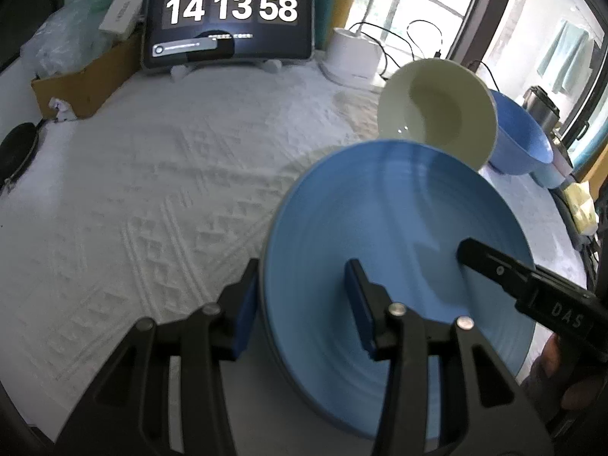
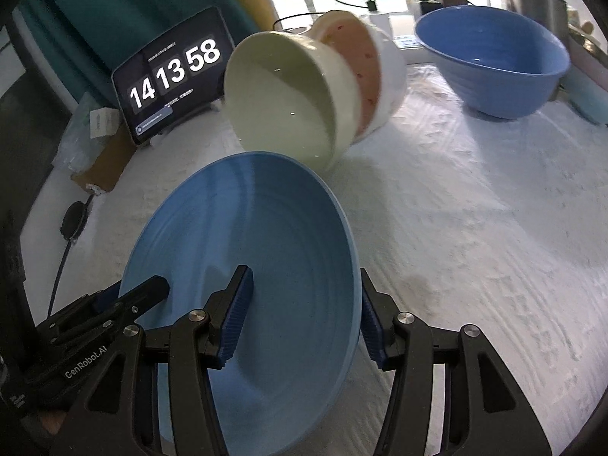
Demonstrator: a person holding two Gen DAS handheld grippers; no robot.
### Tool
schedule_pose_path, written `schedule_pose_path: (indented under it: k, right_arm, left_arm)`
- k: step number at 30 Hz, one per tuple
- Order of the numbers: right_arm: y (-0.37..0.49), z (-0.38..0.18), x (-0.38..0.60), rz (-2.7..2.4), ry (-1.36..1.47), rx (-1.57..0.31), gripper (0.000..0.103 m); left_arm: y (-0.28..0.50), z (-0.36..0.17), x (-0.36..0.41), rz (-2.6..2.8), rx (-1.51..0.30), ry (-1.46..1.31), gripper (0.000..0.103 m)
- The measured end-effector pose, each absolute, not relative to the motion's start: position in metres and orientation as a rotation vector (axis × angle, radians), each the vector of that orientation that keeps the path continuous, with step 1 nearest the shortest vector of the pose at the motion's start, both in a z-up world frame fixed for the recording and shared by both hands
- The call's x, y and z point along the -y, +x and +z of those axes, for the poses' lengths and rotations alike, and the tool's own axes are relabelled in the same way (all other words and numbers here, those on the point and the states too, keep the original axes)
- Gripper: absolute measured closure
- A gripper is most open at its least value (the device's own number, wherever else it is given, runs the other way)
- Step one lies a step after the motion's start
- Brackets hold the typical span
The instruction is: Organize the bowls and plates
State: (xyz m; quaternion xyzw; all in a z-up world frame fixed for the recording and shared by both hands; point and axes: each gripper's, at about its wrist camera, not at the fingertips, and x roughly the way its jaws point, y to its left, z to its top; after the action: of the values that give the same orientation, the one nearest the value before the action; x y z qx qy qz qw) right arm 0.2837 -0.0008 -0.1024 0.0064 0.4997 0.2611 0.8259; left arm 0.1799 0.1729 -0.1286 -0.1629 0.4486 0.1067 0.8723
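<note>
Both grippers, left [image 1: 304, 307] and right [image 2: 304, 319], clenched opposite rims of a light blue plate [image 2: 266, 250] carried above the white tablecloth [image 1: 152, 190], mid-transfer; next it likely needed level lowering clear of the tilted nested bowls [image 2: 304, 95].

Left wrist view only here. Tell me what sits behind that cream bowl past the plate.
Observer: The cream bowl fronts a nested stack tipped on its side. A pink speckled bowl and then a white bowl are tucked behind it.
Operator: Report the right gripper's other finger. I see only one, on the plate.
Observer: The right gripper straddles the rim of the blue plate, one finger inside and the other outside under the rim.
Operator: Check inside the blue bowl.
Observer: The blue bowl stands upright, apart from the stack, with nothing in it.
</note>
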Motion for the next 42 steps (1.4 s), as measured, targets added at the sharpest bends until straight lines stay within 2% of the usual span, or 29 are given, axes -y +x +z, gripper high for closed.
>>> schedule_pose_path:
  k: [6,18,30,42]
  right_arm:
    - [0.291,-0.108,0.002,0.575,0.041,-1.092,0.047]
    - [0.295,-0.081,0.050,0.481,-0.014,-0.979,0.047]
    - [0.290,-0.063,0.092,0.579,0.017,-0.951,0.045]
    - [0.291,-0.050,0.117,0.616,0.068,-0.921,0.046]
  left_arm:
    - [0.181,-0.120,-0.170,0.289,-0.917,-0.324,0.056]
    - [0.173,-0.068,-0.148,0.332,-0.738,-0.324,0.056]
    - [0.197,-0.044,-0.080,0.221,-0.720,-0.246,0.055]
    - [0.213,-0.049,-0.046,0.197,-0.774,-0.202,0.055]
